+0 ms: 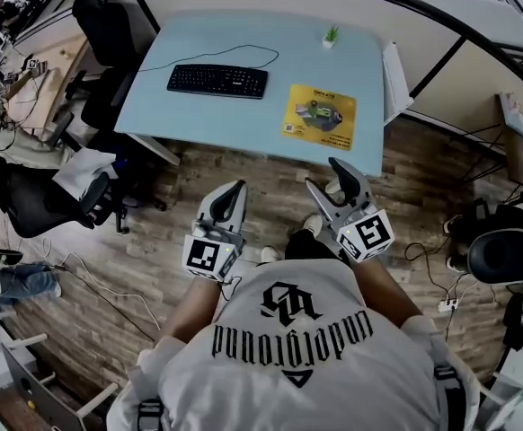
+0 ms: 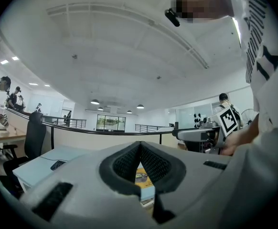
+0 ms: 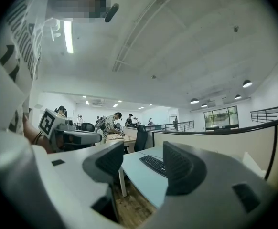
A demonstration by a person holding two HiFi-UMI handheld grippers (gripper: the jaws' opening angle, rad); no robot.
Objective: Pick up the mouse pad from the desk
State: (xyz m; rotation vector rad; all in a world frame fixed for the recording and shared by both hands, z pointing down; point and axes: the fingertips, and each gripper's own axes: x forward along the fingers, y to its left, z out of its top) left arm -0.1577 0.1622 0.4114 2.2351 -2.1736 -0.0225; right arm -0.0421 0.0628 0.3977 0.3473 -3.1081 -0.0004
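Left claw (image 1: pixel 234 189) closed, right claw (image 1: pixel 327 176) parted, both empty; yellow rectangular mouse pad (image 1: pixel 320 117) lies on pale-blue tabletop (image 1: pixel 208 119).

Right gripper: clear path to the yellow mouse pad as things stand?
Likely yes: right gripper hangs short of the light blue desk, jaws apart, yellow rectangular mouse pad near the facing edge with nothing between.

We can read "underground", upside down, on the person's white shirt (image 1: pixel 288 366); the print on the yellow mouse pad (image 1: pixel 320 116) is too small to read.
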